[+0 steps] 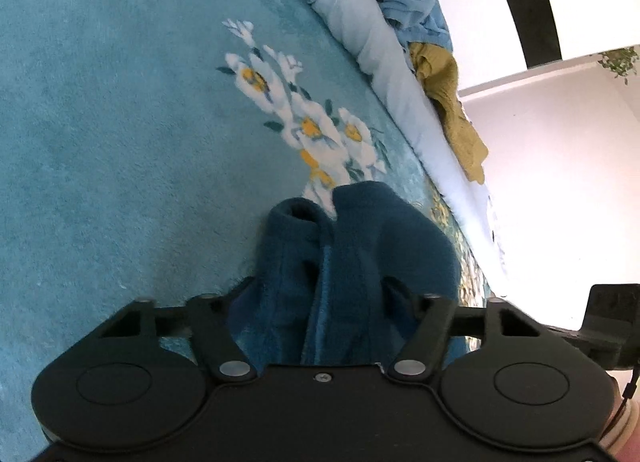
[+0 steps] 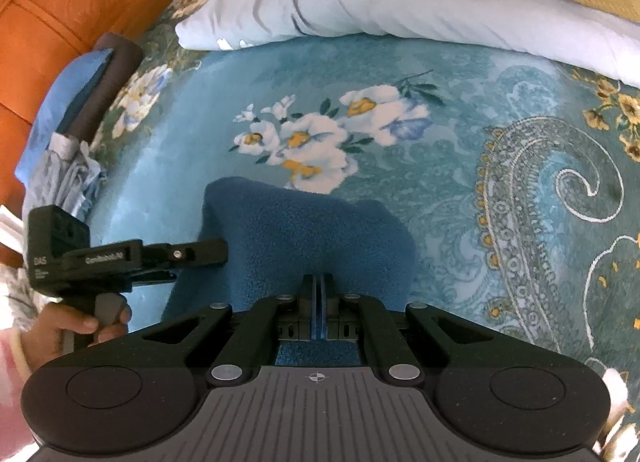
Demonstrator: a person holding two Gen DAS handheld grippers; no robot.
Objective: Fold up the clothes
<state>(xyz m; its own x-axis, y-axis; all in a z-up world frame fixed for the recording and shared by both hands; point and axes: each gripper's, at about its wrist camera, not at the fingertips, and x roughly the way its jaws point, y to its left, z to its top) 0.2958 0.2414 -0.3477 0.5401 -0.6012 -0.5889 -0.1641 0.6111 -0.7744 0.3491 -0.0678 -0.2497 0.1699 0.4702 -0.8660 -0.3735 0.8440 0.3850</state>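
Garment: a dark teal fleece piece (image 2: 288,238), lifted off the bed blanket (image 2: 460,73) and held in the lower middle of both views; in the left wrist view it hangs bunched in thick folds (image 1: 352,254).
Right gripper (image 2: 319,294): jaws closed together, with a thin blue edge of the fleece pinched between them.
Left gripper (image 2: 200,252): seen from the right wrist view at the left of the frame, held by a hand (image 2: 80,326); its jaws reach to the left edge of the fleece. In its own view the cloth fills the gap and hides the jaws, so I cannot tell for sure whether they are clamped, though the fleece appears held there.
Step in hand: judged from the two holds, the fleece is being carried or spread between the grippers; this fits either opening it out to lay flat or bringing one edge across for a fold.
Next move calls for: keeping both holds firm and the held edge taut and level, so the thick fabric does not slump or twist.
Other clothes: a light blue garment (image 1: 416,5) and a mustard one (image 1: 452,109) lie crumpled on the pale duvet (image 1: 360,21), upper right of the left wrist view.
Writing: white lettering on the left gripper's body, too blurred to read reliably.
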